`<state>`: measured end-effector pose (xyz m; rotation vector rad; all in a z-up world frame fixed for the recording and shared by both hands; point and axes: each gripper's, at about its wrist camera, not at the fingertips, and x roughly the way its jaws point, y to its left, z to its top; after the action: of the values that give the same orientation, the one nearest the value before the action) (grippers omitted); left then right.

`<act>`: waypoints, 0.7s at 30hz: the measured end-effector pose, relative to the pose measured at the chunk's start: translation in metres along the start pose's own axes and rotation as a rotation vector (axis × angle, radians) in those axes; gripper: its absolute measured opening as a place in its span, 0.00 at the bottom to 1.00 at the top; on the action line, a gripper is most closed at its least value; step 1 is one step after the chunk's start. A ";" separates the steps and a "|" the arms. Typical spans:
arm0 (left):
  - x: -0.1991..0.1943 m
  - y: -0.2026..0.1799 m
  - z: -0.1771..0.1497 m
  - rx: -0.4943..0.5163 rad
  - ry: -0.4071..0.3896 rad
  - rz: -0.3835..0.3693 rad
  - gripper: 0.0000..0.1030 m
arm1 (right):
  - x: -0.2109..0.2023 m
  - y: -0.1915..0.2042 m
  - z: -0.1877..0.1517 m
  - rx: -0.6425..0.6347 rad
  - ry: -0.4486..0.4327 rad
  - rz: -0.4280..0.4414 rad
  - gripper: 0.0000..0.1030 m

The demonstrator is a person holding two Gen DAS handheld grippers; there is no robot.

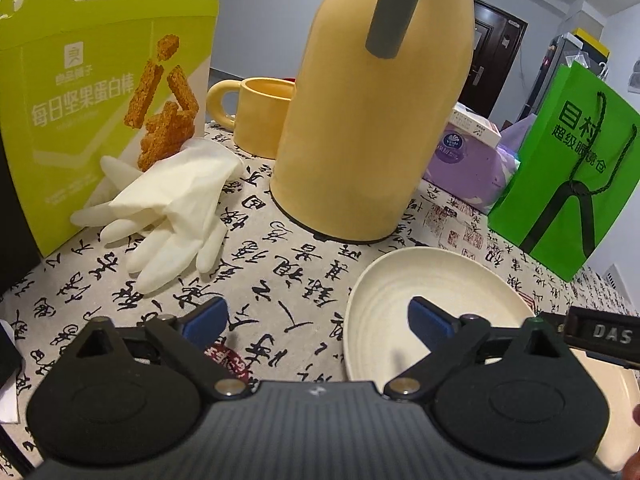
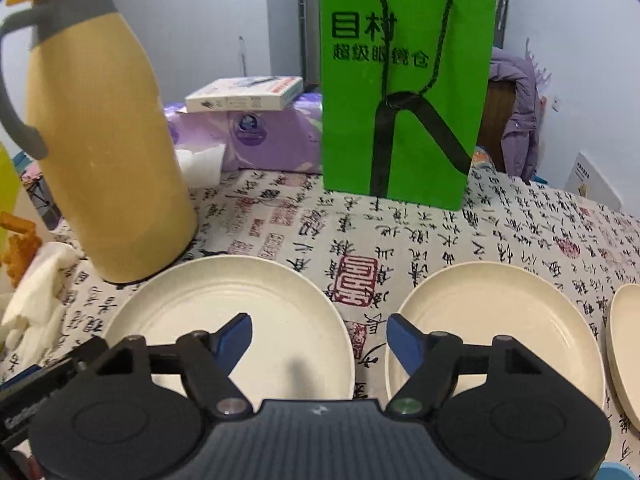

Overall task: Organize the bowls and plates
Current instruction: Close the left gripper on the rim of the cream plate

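Between the spread fingers of the left gripper (image 1: 318, 320), in the left wrist view, only patterned tablecloth (image 1: 280, 280) is seen; nothing is gripped. A cream plate (image 1: 400, 300) is lying flat on the cloth, its near part overlapped by the right finger (image 1: 430, 322) in this view, though contact cannot be told. Just beyond that plate, ahead of the fingers, a yellow flask (image 1: 360, 120) is standing upright. A yellow mug (image 1: 256, 112) is seen behind the flask, to its left. White gloves (image 1: 172, 208) are spread ahead of the left finger (image 1: 206, 320), and a snack box (image 1: 100, 100) is standing behind them. A green bag (image 1: 568, 176) is standing far to the right, with a purple pack (image 1: 464, 160) between it and the flask.

Before the right gripper (image 2: 319, 338), in the right wrist view, the fingers are likewise held apart and empty. One plate (image 2: 240, 300) is overlapped by the left finger (image 2: 234, 338), a second plate (image 2: 500, 308) by the right finger (image 2: 406, 340), and bare cloth lies between them. A third plate (image 2: 624, 340) is cut off at the right edge. The flask is seen upright just beyond the left plate, the green bag straight ahead, and a book (image 2: 244, 94) is resting on the purple pack between them.
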<state>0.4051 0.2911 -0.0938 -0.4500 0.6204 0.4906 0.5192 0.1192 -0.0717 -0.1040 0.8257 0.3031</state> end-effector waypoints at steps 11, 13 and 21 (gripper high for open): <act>0.006 0.002 -0.001 -0.006 0.031 0.000 0.68 | 0.031 0.009 0.001 -0.047 0.001 -0.099 0.54; 0.008 0.003 -0.002 -0.010 0.041 -0.013 0.63 | 0.036 0.011 0.002 -0.051 0.011 -0.101 0.53; 0.013 0.005 -0.003 -0.030 0.078 -0.049 0.27 | 0.044 0.017 -0.004 -0.065 0.051 -0.075 0.36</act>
<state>0.4098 0.2975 -0.1052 -0.5132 0.6767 0.4378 0.5390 0.1447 -0.1066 -0.2034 0.8604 0.2579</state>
